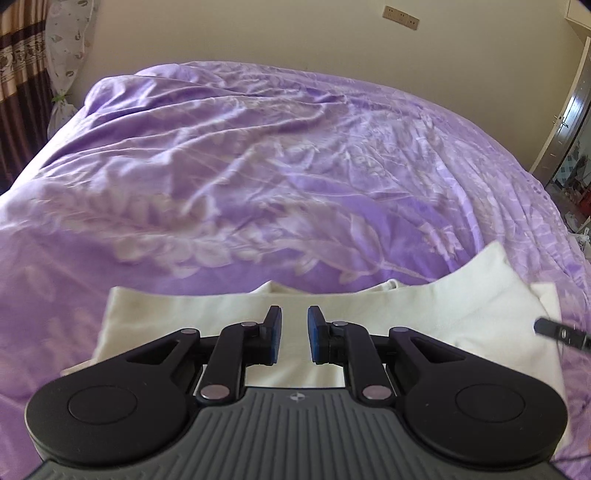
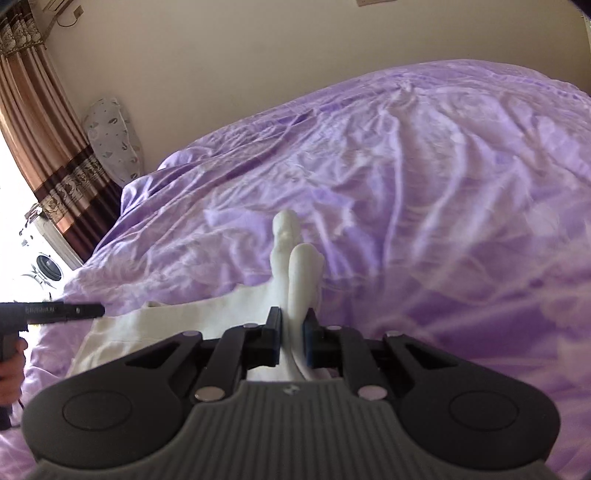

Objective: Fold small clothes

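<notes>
A small cream-white garment (image 1: 424,314) lies flat on the purple bedspread (image 1: 258,166), near the bed's front edge. My left gripper (image 1: 294,334) hovers over its middle with the jaws open a little and nothing between them. My right gripper (image 2: 291,338) is shut on a bunched fold of the garment (image 2: 299,273), which stands up between the fingers and is lifted off the bed. The rest of the garment (image 2: 147,328) lies flat to the left. The tip of the right gripper (image 1: 557,332) shows at the right edge of the left wrist view.
The purple bedspread (image 2: 424,184) is wrinkled and covers the whole bed. A cream wall (image 1: 258,33) stands behind it. Brown curtains (image 2: 40,122) and a patterned pillow (image 2: 114,144) are at the left. The left gripper's body (image 2: 51,312) shows at the left edge.
</notes>
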A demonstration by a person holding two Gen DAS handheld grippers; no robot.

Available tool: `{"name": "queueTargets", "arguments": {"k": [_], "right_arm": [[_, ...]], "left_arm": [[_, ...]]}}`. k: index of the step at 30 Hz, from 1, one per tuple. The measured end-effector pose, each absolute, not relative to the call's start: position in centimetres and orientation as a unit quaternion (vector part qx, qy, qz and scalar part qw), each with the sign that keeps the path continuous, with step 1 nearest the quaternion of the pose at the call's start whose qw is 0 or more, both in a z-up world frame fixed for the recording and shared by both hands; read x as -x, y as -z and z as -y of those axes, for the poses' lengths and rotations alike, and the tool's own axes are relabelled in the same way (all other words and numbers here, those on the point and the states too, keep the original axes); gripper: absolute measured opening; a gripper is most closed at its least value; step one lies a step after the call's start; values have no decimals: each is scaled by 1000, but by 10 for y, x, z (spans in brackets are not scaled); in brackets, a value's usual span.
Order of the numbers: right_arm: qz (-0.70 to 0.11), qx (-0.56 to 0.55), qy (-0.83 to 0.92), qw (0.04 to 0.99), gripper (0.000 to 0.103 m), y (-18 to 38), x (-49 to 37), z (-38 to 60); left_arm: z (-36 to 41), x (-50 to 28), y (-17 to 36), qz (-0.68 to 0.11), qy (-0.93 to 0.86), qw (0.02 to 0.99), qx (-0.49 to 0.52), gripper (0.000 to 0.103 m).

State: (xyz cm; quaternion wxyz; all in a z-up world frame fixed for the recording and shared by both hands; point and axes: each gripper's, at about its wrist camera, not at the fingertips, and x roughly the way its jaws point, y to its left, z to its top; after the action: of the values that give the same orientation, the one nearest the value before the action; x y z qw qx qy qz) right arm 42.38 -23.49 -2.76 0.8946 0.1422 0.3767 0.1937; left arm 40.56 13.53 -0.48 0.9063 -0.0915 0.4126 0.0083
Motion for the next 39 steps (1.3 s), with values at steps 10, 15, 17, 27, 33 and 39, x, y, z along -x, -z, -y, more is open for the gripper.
{"name": "queueTargets", "arguments": {"k": [10, 15, 17, 27, 33, 39], "right_arm": [[-415, -195, -236, 857, 6, -22, -423, 151], [-433, -205, -256, 840, 6, -26, -421, 85], [-441, -199, -262, 835, 6, -26, -421, 53], [-480, -165, -282, 814, 6, -1, -415, -86], [-511, -109, -272, 808, 6, 24, -407, -138], [-572, -126, -284, 759, 11, 61, -406, -153]], "left_arm": [[-200, -341, -33, -389, -25, 916, 89, 17], [-244, -311, -30, -385, -36, 913, 128, 17], [-260, -303, -26, -388, -37, 911, 137, 17], [-318, -282, 2, -405, -34, 898, 167, 17], [-332, -277, 16, -411, -25, 892, 187, 17], [-334, -272, 16, -415, -15, 887, 201, 19]]}}
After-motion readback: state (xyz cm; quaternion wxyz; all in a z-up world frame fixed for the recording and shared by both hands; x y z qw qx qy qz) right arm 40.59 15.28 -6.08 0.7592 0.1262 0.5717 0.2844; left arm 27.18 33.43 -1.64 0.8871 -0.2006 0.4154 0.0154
